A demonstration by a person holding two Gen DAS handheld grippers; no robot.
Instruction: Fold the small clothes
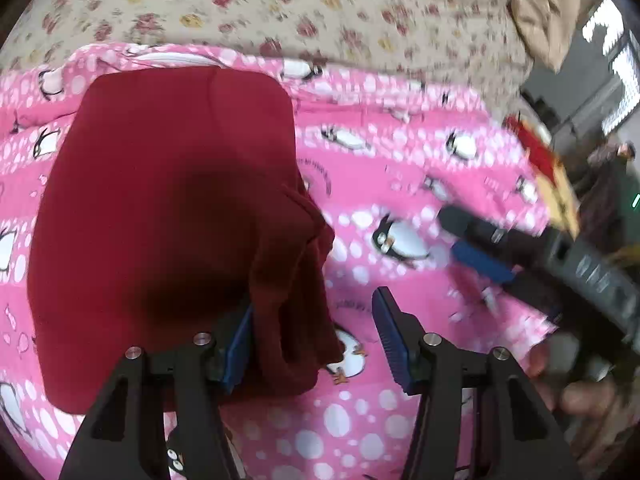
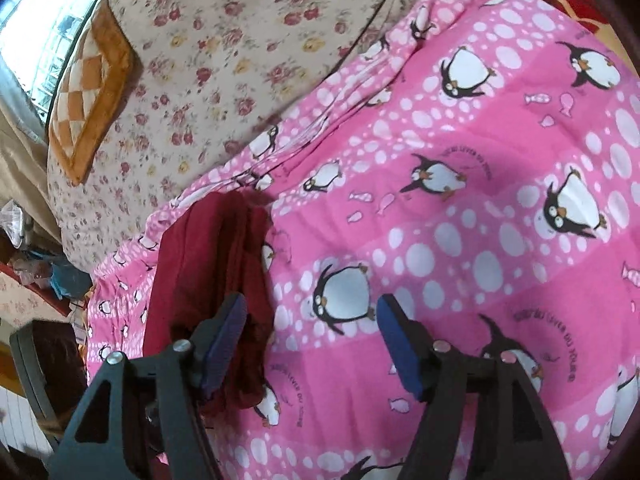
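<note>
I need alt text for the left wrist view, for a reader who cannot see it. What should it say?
A folded dark red garment lies on a pink penguin-print sheet, with the open left gripper over its bunched right edge. The right gripper, blurred, reaches in from the right; a floral cover lies behind.

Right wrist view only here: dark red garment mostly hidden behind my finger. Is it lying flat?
Observer: The dark red garment lies mostly flat, roughly rectangular, on the pink penguin sheet; its right edge is bunched.
Operator: Left hand-held gripper clamped on it?
Observer: No, the left hand-held gripper is open, that bunched edge between its fingers.
Operator: Where's mine?
Observer: The right hand-held gripper shows blurred over the sheet, right of the garment.
</note>
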